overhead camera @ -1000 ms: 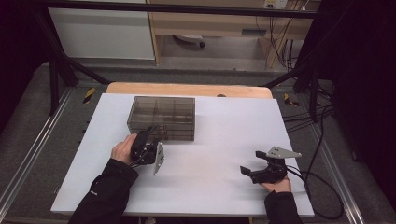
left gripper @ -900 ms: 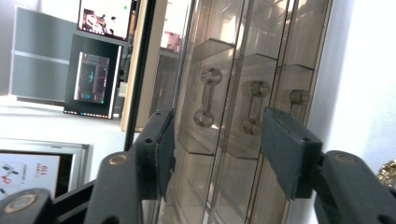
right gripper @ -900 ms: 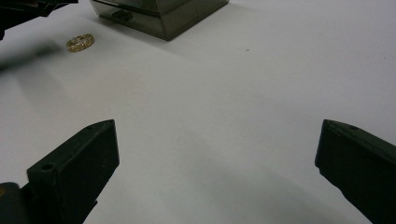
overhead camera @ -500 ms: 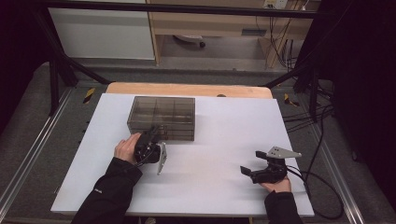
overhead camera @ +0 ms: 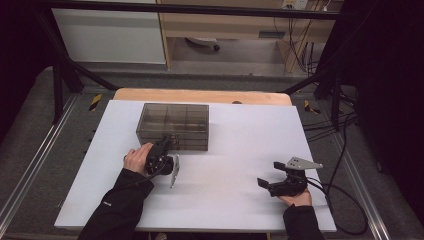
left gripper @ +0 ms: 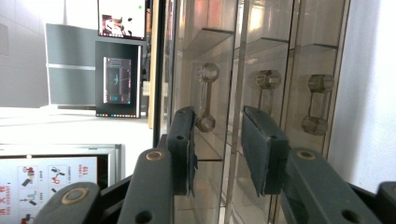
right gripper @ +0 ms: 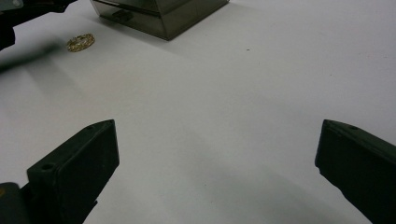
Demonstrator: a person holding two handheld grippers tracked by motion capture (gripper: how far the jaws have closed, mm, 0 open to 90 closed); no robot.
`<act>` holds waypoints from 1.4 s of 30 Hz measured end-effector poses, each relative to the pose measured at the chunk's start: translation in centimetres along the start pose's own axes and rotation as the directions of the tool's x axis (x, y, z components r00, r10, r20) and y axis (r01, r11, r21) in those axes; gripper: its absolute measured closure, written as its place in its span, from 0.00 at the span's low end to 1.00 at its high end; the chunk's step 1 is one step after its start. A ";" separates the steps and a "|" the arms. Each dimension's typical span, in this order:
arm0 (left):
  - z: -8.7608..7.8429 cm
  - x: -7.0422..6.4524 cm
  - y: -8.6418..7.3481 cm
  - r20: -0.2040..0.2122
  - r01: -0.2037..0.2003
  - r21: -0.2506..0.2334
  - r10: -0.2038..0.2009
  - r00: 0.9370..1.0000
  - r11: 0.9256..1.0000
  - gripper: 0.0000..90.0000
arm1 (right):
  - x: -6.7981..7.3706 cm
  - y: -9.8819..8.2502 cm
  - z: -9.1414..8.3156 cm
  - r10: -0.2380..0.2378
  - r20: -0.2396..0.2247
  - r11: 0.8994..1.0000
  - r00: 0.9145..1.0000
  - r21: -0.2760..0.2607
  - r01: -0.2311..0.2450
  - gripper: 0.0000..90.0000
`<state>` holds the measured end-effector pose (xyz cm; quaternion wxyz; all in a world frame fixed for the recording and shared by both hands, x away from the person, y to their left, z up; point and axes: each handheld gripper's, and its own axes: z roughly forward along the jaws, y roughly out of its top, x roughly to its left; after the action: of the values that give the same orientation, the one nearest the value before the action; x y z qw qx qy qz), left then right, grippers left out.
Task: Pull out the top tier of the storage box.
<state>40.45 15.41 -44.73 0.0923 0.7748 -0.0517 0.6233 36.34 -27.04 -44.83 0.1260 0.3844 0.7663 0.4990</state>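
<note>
White counter (overhead camera: 240, 150) held a smoky drawer box (overhead camera: 173, 126). Left claw (left gripper: 217, 140) had just been narrowing around its drawer knob (left gripper: 206, 95), not yet gripping; drawer unopened. Right claw (right gripper: 215, 163) idle, wide, ring (right gripper: 80, 42) far ahead.

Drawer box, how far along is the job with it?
Done: nothing yet; the drawer box looks fully shut and the gold ring lies on the table. In hand: the left gripper faces the drawer handles, its jaws have just been closing, nothing pinched between them. Left: grip a handle, probably pull a drawer open; the right gripper sits open.
</note>
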 end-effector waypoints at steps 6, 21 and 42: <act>0.1 -0.3 0.1 -0.036 -0.024 0.010 0.024 0.999 1.000 0.77 | 0.0 0.0 0.0 0.000 0.000 1.000 1.000 0.000 0.000 0.01; 0.1 -0.6 0.2 -0.092 -0.051 0.031 0.054 0.994 0.998 0.88 | 0.0 0.0 0.0 0.003 0.001 1.000 1.000 0.000 -0.003 0.01; -0.1 -1.0 0.3 -0.116 -0.100 0.038 0.104 0.988 0.994 0.90 | 0.0 0.0 0.0 0.003 0.001 1.000 1.000 0.001 -0.003 0.01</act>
<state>40.07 15.07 -45.65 0.0507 0.7342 -0.0755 0.6728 36.32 -27.06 -44.79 0.1255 0.3860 0.7659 0.4987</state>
